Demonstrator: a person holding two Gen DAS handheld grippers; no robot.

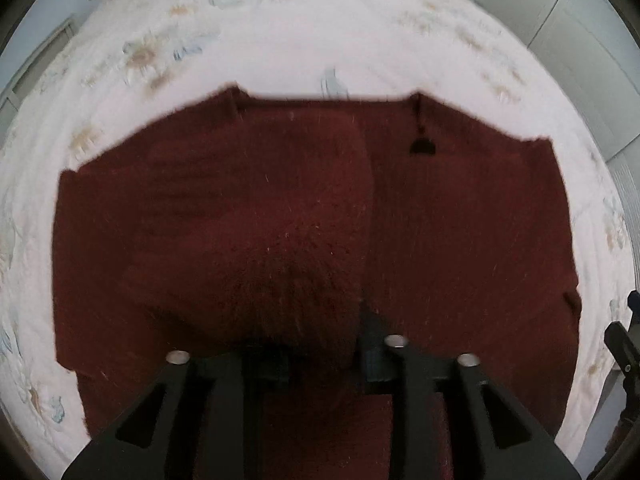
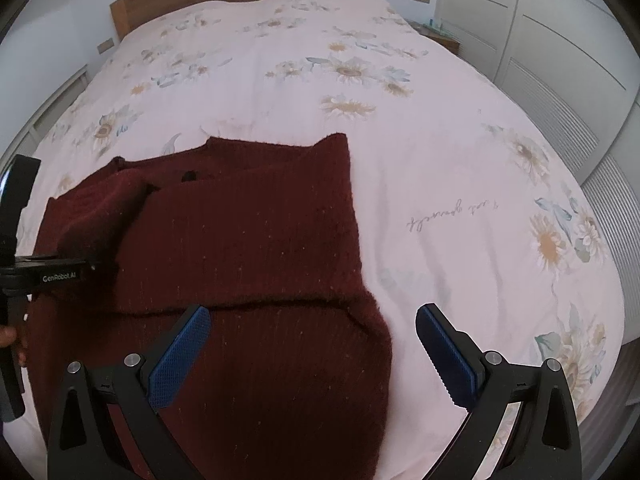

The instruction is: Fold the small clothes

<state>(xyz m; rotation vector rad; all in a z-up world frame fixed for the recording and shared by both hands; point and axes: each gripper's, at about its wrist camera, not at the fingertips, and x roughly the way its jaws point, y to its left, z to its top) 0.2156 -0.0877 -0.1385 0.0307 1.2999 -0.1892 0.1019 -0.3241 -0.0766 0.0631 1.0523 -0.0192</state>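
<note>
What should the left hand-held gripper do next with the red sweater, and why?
Probably carry the pinched fold a bit farther across and lay it flat. The left hand-held gripper is shut on a raised bulge of the sweater, while the right hand-held gripper hangs open over its near edge on the bedspread.

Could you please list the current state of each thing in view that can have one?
Sweater: dark red, lying on the bed, partly folded, one portion lifted.
Left gripper: shut on a bunched fold of the sweater.
Right gripper: open, holding nothing, over the sweater's near edge.
Bedspread: floral, spread flat.
</note>
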